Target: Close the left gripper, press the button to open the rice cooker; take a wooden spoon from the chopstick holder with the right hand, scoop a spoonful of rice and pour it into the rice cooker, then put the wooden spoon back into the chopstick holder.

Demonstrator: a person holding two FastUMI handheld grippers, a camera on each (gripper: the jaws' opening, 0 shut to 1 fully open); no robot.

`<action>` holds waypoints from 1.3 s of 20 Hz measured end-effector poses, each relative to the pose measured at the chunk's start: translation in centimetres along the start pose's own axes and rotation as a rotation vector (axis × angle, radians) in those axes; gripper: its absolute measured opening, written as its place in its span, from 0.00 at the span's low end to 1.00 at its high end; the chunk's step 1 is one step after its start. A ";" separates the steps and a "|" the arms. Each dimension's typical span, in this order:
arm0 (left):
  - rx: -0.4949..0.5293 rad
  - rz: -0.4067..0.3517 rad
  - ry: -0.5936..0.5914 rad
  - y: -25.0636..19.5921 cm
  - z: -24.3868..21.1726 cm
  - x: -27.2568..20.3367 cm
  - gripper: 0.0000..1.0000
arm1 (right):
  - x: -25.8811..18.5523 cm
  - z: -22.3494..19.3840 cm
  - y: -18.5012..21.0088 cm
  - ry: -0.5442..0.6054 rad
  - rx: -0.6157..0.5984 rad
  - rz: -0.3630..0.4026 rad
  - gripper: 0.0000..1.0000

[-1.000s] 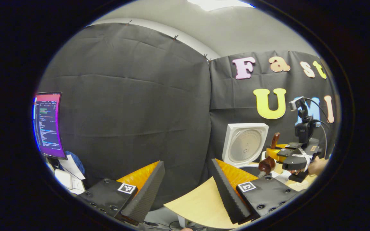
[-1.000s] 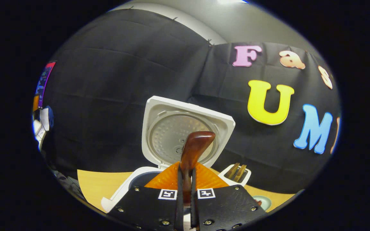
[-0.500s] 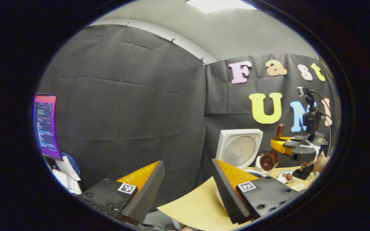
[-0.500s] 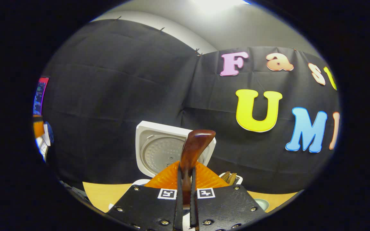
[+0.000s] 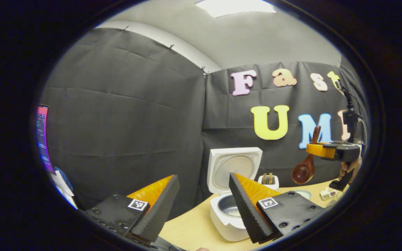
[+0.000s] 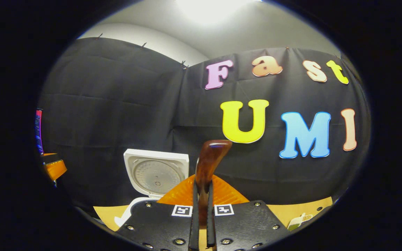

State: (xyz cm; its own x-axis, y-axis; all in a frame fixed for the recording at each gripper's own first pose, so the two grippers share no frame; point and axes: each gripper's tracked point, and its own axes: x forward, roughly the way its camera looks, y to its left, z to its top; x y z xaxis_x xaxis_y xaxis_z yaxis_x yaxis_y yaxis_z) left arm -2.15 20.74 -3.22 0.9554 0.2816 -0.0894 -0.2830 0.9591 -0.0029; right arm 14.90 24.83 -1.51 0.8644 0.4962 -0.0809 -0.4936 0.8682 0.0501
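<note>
Left gripper view: left gripper (image 5: pixel 203 205) gaping empty before white lid-up rice cooker (image 5: pixel 229 195), right gripper (image 5: pixel 314 149) dangling dark wooden spoon (image 5: pixel 305 167) above white chopstick holder (image 5: pixel 268 180); right gripper view: fingers (image 6: pixel 194 209) clamped on spoon's handle.

We are carrying a left gripper (image 5: pixel 202 200) whose black screw-studded plates are each wearing a small square black-and-white marker, with ridged wedge jaws. Our right gripper (image 6: pixel 201 223) is showing two such markers and silver screws; seen from the left gripper view (image 5: pixel 321 150), it is trailing a black cable.
</note>
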 end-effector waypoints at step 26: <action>0.031 -0.284 -0.029 -20.8 2.0 1.4 0.95 | -18.7 -12.1 -30.8 0.186 0.228 -0.583 0.09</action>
State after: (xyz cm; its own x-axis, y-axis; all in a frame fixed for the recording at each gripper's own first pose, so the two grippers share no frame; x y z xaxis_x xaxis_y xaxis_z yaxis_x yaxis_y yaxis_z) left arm 5.22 1.22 -1.26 0.9982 0.0013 -0.0605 -0.0009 1.0000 0.0065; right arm 12.80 -11.10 -13.62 0.9434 -0.0455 -0.3284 0.1011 0.9829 0.1542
